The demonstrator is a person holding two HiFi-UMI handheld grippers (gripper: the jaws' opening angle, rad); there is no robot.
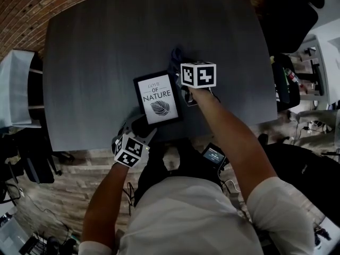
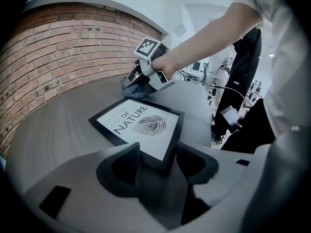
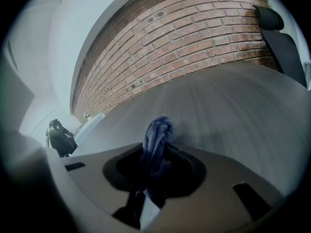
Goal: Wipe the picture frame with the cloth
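On the table (image 1: 95,52): the picture frame (image 1: 158,98) lies flat, face up, near the table edge closest to the person.
Frame: black border around a white sheet printed "LOVE OF NATURE" above a leaf drawing; in the head view it sits slightly askew to that table edge.
Left gripper (image 2: 158,152): at the frame's near left corner as the head view shows it. Its jaws stand spread, and that corner lies between them (the right pad sits close against the black border).
Right gripper (image 3: 156,154): at the frame's far right corner, its jaws pinching the cloth.
Cloth (image 3: 156,132): dark blue and bunched into a narrow fold that sticks out past the jaw tips. Its free end is down on the table just beyond the frame's far right corner; whether it touches the border there cannot be told.
Marker cube (image 1: 198,74): on top of the right gripper, just to the right of the frame's far right corner and partly covering the gripper from above.
Brick wall (image 3: 194,42): past the table's edge on the frame's far side.
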